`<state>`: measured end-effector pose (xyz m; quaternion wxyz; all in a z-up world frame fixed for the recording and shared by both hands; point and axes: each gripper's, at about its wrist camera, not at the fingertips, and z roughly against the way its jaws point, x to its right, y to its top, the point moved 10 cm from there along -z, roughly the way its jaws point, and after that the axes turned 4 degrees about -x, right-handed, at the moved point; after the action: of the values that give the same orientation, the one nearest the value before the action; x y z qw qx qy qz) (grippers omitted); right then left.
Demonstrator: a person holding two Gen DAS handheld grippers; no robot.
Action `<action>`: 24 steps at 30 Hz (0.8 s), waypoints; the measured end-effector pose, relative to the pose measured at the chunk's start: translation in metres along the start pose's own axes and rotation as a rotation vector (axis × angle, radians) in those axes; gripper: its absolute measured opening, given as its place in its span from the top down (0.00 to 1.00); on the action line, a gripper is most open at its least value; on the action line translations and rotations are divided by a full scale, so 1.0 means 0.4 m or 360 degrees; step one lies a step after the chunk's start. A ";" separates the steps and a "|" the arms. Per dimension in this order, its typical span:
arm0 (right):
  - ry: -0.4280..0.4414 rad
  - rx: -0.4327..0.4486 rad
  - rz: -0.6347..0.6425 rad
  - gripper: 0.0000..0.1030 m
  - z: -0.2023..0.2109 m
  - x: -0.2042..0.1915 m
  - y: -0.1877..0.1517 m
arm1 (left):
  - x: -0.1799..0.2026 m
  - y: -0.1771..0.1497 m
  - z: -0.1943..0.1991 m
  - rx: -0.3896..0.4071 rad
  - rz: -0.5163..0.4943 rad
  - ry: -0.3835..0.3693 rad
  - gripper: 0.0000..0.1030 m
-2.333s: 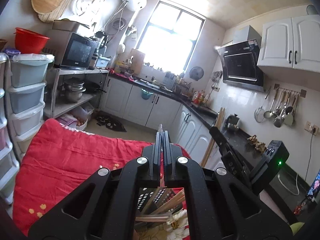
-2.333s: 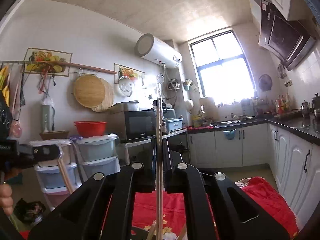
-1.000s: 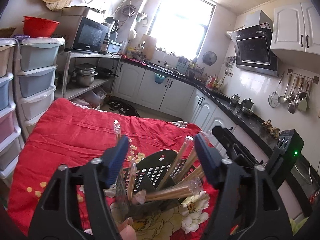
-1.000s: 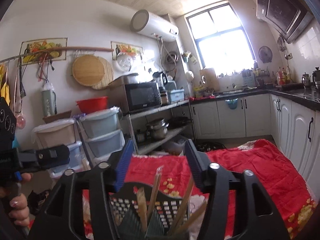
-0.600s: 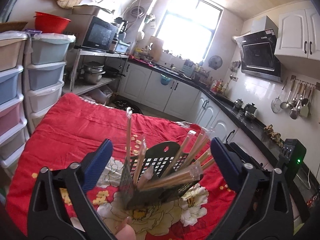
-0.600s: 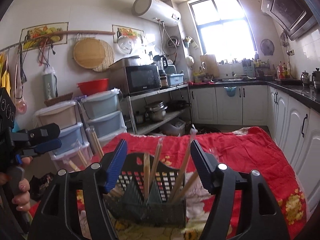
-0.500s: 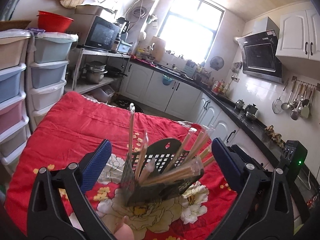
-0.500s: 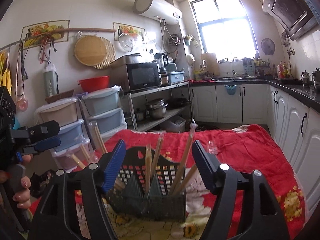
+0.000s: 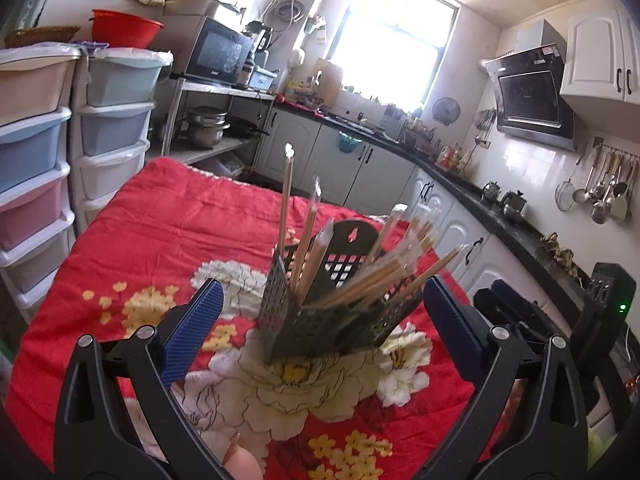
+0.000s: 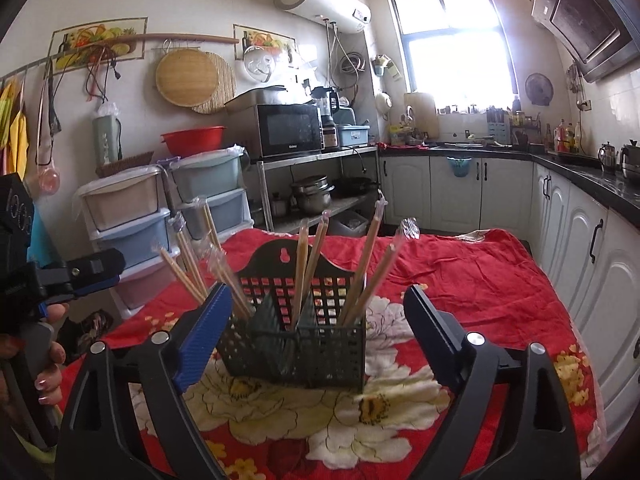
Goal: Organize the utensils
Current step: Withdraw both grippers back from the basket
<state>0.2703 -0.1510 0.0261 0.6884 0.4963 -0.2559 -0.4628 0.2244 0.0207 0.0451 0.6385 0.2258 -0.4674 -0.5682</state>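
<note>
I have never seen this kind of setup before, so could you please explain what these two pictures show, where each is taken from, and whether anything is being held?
There is no robot: a person carries a hand-held two-finger gripper in each hand, each with a wide-angle camera looking forward along its fingers. One picture is from the left gripper, the other from the right gripper. The black arms and blue pads at the bottom are the fingers. On the red flowered cloth stands a dark perforated plastic utensil basket with wrapped wooden chopsticks standing in its compartments. Neither gripper holds anything: the left is wide open, and the right's jaws are opening, the basket beyond them untouched. At the right view's left edge, the person's hand holds the left gripper.
</note>
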 end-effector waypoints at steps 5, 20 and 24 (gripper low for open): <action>-0.0002 -0.0031 0.0003 0.12 0.017 -0.003 -0.035 | 0.004 -0.035 -0.005 -0.0032 -0.0025 0.0020 0.10; -0.0044 -0.0170 0.0029 0.06 0.020 0.002 -0.177 | -0.001 -0.183 -0.041 -0.0092 -0.0115 0.0136 0.10; -0.0058 -0.0122 0.0035 0.06 0.029 0.002 -0.193 | 0.006 -0.205 -0.034 -0.0018 -0.0171 0.0163 0.10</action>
<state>0.2318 -0.1628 -0.0405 0.7071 0.4584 -0.2560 -0.4737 0.1937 -0.0054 -0.0274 0.6314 0.2756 -0.4181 -0.5920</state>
